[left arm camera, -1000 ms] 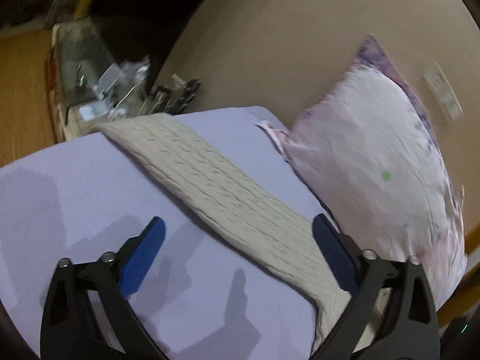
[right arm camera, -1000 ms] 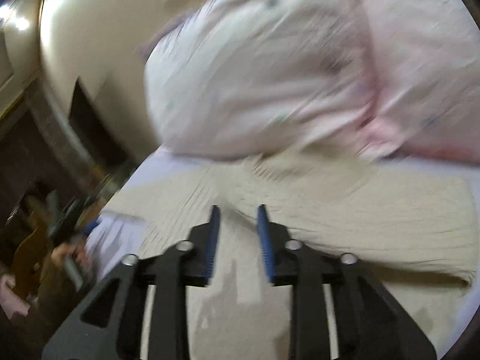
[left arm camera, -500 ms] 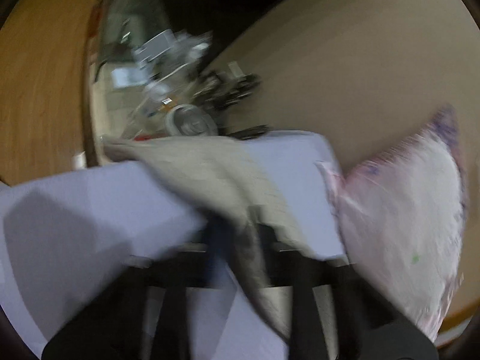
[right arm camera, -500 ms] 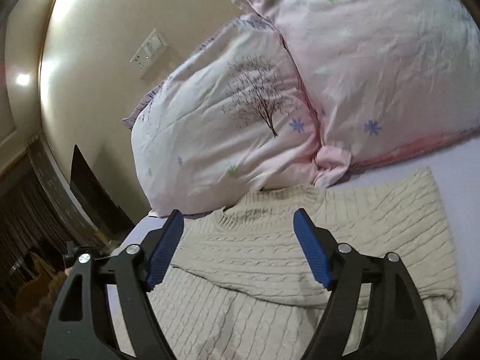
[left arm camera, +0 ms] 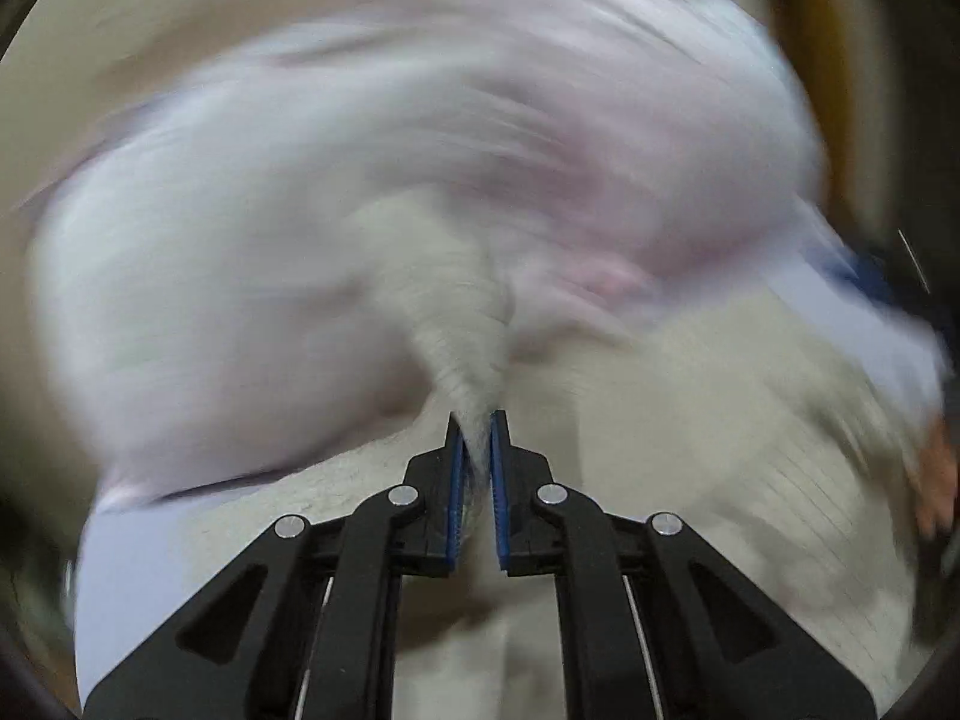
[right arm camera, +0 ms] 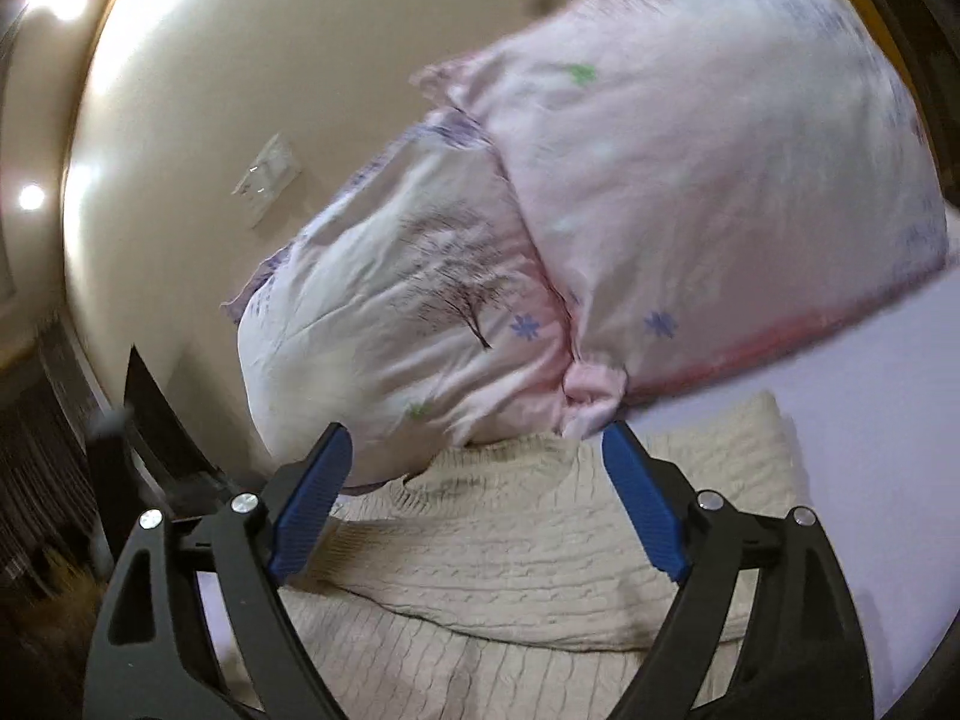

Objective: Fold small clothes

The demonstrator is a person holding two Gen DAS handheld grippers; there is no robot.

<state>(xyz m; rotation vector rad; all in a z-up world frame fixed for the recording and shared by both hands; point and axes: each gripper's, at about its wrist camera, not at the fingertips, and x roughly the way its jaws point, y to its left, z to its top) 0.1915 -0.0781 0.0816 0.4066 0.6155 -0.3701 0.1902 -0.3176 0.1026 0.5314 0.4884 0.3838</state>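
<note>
Having been open a second ago, the left gripper (left arm camera: 476,420) is now clamped on a lifted sweater (left arm camera: 462,324) fold, while the right gripper (right arm camera: 474,450) is spread wide and empty, so a fold is judged underway.

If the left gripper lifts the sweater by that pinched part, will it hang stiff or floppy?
Probably floppy: the sweater already bunches into a narrow cone at the left gripper. In the right view its knit lies in soft folds, so it would likely drape. The thick knit may sag under its weight.

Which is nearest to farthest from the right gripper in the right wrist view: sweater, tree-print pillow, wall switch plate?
From the right gripper:
1. Sweater, directly below the open jaws.
2. Tree-print pillow, just behind the sweater's collar, leaning up.
3. Wall switch plate, upper left on the wall behind.
</note>
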